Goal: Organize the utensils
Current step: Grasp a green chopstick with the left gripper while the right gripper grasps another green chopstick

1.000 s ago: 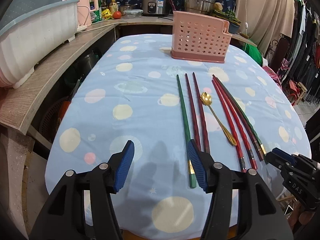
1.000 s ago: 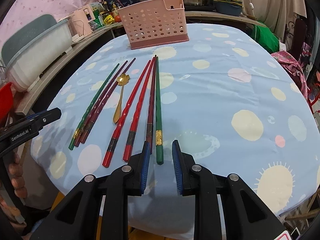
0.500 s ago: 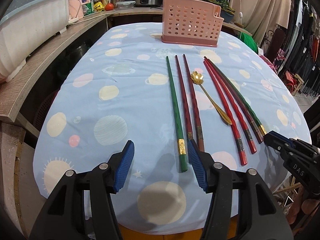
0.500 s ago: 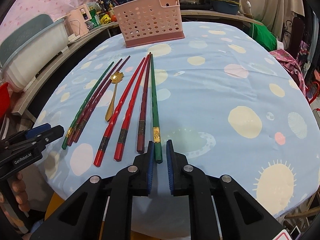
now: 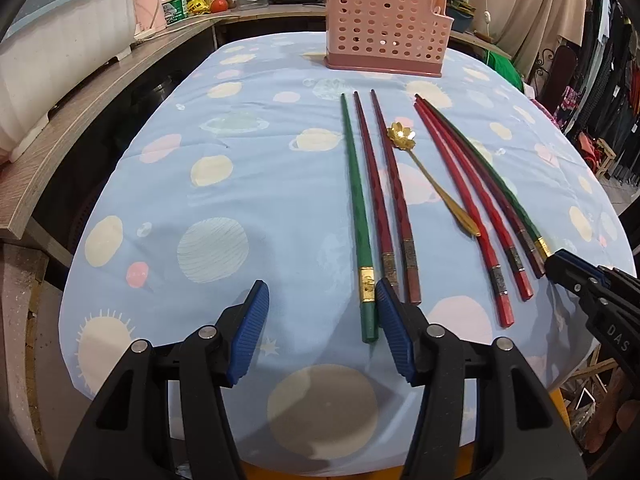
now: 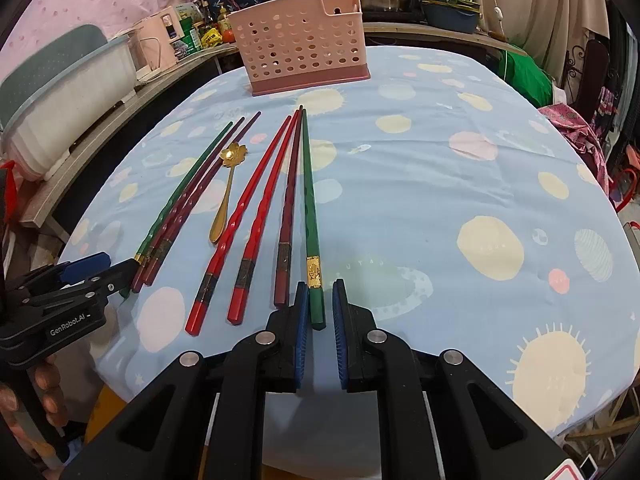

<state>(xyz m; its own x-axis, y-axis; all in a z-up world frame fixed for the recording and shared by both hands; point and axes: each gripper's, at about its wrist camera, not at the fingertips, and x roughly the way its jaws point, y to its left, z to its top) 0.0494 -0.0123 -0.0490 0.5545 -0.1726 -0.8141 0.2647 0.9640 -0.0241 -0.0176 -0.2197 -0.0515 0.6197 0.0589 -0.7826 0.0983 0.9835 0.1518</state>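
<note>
Both tongs gape: right tongs [image 6: 319, 320] straddle the green chopstick [image 6: 310, 216] – close squarely (low, near its end); left tongs [image 5: 322, 328] wait wide.

My left claw [image 6: 108, 276] hides the butt ends of 3 chopsticks; basket [image 6: 298, 46] contents can't be seen thru the holes.

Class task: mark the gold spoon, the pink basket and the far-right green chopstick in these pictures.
Gold spoon [image 5: 401, 136]: left wrist view, flower-shaped bowl.
Pink basket [image 6: 298, 46]: right wrist view, perforated front wall.
Green chopstick [image 6: 309, 204]: right wrist view, mid-shaft.
</note>
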